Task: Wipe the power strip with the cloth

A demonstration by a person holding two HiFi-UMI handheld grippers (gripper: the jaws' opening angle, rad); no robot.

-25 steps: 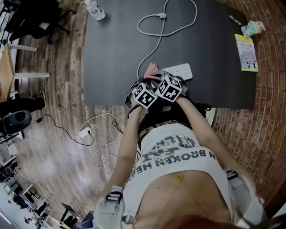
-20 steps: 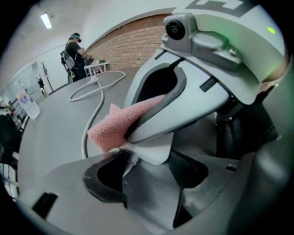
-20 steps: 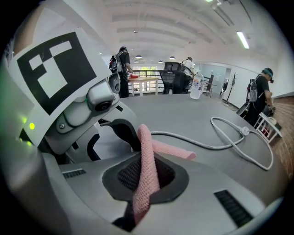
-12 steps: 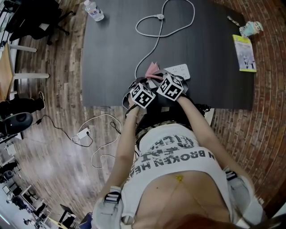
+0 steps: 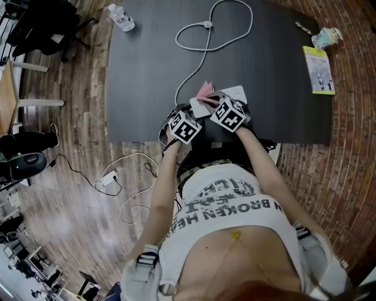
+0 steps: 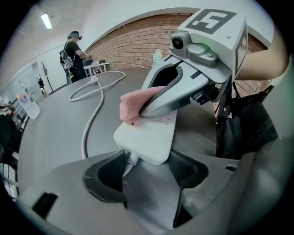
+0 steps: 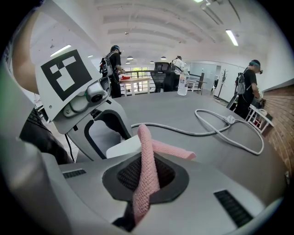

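Note:
The white power strip [image 5: 238, 93] lies near the front edge of the dark table [image 5: 147, 70], and its grey cable [image 5: 194, 64] loops away to a plug at the far side. My left gripper [image 5: 184, 126] is shut on the cable end of the power strip [image 6: 148, 137]. My right gripper [image 5: 229, 113] is shut on the pink cloth [image 7: 148, 156] and presses it onto the top of the strip. In the left gripper view the right gripper [image 6: 183, 87] lies across the strip with the pink cloth [image 6: 135, 103] bunched under its tip.
A water bottle [image 5: 121, 17] stands at the far left corner of the table. A yellow-green booklet [image 5: 318, 69] and a small carton [image 5: 326, 37] lie at the far right. Cables and an adapter [image 5: 108, 178] are on the wooden floor. People stand in the background.
My right gripper has slid a little to the right along the strip with the cloth, covering more of it. The left gripper has kept its hold.

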